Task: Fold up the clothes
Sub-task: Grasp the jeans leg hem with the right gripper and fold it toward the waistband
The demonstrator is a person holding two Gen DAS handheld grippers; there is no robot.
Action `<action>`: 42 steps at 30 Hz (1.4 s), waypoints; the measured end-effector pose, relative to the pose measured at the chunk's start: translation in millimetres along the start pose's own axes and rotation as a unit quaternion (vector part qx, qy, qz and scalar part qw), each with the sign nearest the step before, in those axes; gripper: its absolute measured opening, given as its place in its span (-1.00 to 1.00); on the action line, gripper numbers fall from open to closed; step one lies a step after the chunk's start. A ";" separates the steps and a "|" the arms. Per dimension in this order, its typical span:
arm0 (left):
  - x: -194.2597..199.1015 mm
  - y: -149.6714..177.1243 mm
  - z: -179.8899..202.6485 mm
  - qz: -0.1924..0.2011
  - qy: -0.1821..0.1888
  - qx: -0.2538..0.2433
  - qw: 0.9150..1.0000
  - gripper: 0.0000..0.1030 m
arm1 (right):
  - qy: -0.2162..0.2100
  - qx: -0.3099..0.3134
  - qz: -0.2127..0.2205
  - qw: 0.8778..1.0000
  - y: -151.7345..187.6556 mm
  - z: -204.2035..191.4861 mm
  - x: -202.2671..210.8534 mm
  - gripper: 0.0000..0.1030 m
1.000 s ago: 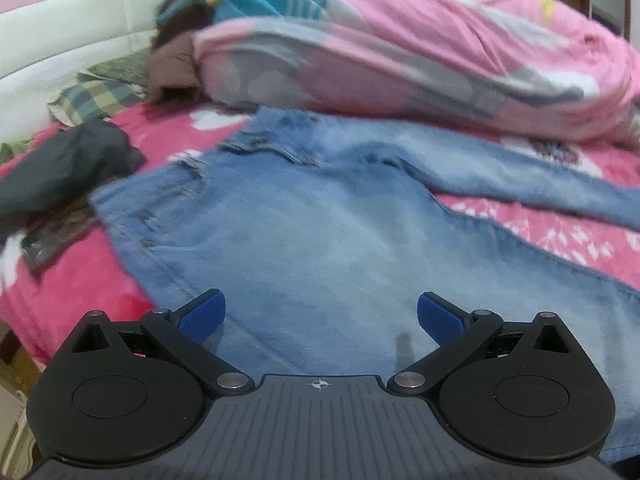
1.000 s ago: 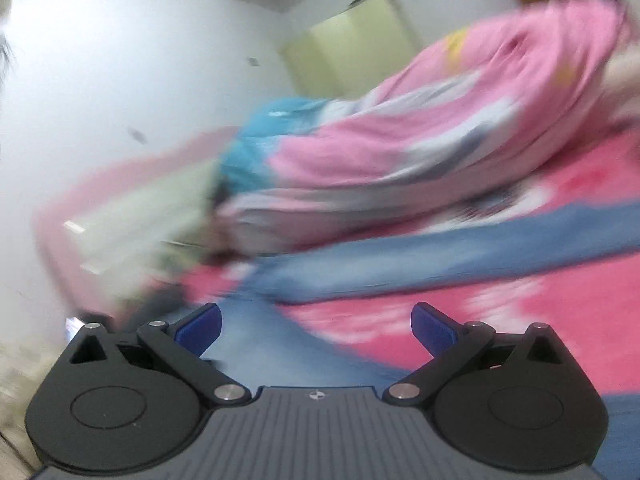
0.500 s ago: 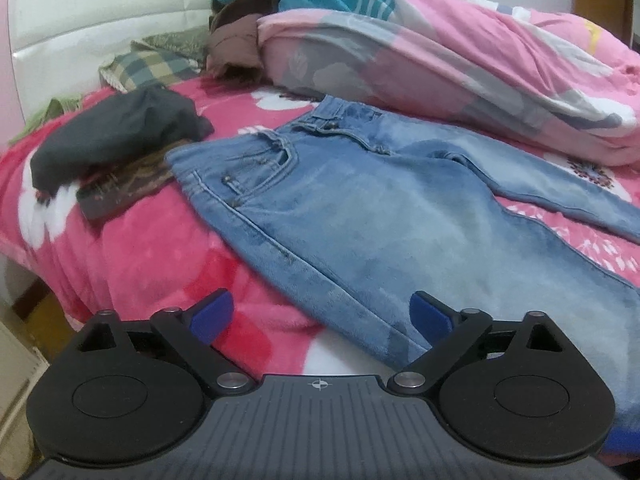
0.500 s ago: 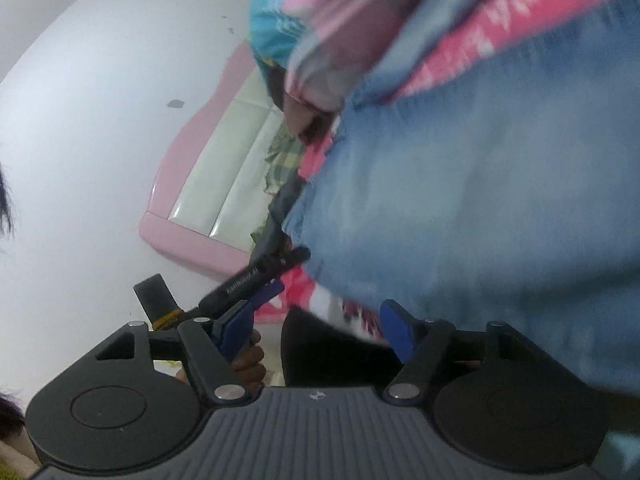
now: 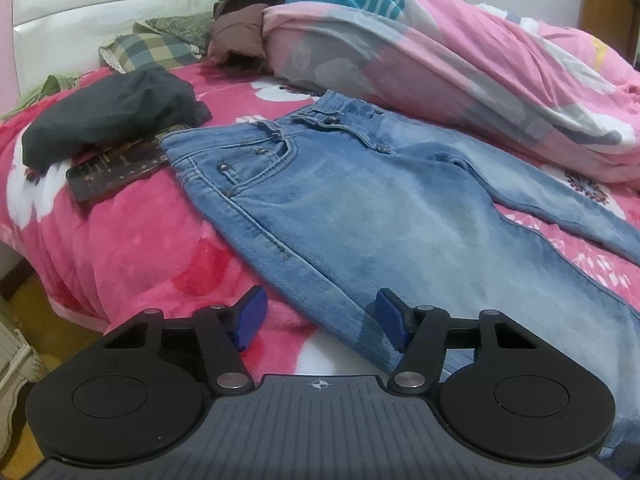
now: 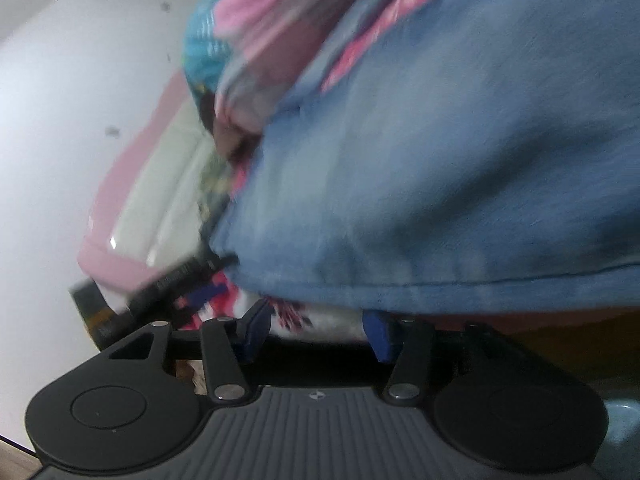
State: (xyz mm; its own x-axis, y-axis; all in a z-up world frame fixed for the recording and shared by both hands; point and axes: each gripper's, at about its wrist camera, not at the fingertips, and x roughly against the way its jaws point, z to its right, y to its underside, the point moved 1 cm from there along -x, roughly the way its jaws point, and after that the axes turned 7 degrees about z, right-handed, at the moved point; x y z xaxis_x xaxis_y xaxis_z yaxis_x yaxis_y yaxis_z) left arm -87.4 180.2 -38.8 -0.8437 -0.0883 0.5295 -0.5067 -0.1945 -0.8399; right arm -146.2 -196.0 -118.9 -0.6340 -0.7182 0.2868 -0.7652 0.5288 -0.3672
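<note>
The left gripper [image 5: 319,319] hangs just over the near edge of the bed, its two blue pads [image 5: 251,315] spread wide with nothing between them; the outer seam of the jeans [image 5: 360,200] runs under the gap, and whether the pads touch the denim cannot be told. The right gripper [image 6: 316,331] is tilted hard and pressed close to the hem edge of the jeans [image 6: 440,180]; its two pads [image 6: 256,328] also stand apart, one on each side of the bed's edge below the denim (the view is blurred, so contact is unclear).

One pair of light-blue jeans lies flat on the pink floral blanket [image 5: 132,248], waistband toward the headboard [image 5: 104,12], two legs splayed toward the right edge. Near the blanket's left corner sits one dark folded garment [image 5: 108,116] on top of one dark patterned flat thing [image 5: 116,172]. One checked pillow [image 5: 148,50] lies by the headboard. A person [image 5: 244,28] lies along the far edge under one pink quilt [image 5: 460,68].
</note>
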 end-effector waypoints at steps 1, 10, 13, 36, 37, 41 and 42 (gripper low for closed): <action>0.1 -0.3 -0.9 0.001 0.000 0.001 1.000 0.16 | -0.002 -0.010 0.008 1.000 -0.9 2.4 4.2 0.04; -0.3 -3.9 -14.5 0.012 -0.008 0.029 0.999 0.09 | -0.005 -0.151 0.042 0.988 2.9 45.2 28.3 0.02; 0.4 -3.7 -14.7 0.014 -0.007 0.029 0.999 0.08 | -0.016 -0.188 0.060 0.980 4.2 56.2 32.8 -0.10; 1.9 -16.0 -35.8 0.046 -0.030 0.065 0.996 0.08 | -0.108 -0.211 0.101 0.966 -1.9 51.1 27.1 -0.94; 1.7 -18.4 -38.9 0.049 -0.032 0.071 0.996 0.08 | -0.107 -0.200 0.101 0.969 -4.7 47.7 26.9 -0.94; -4.5 -28.9 -53.1 0.062 -0.048 0.092 0.993 0.10 | -0.100 -0.142 0.106 0.979 -18.0 30.5 25.8 -0.94; -7.7 -31.3 -57.8 0.064 -0.050 0.104 0.991 0.10 | -0.098 -0.128 0.108 0.981 -21.9 26.5 25.0 -0.94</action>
State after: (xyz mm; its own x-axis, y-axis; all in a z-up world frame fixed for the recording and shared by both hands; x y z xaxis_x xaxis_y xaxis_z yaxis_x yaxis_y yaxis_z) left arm -75.3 243.3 -23.5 -0.8716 -0.2197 0.4382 -0.3402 -0.3725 -0.8635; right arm -142.3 -237.5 -127.1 -0.7693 -0.6375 0.0415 -0.6350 0.7559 -0.1594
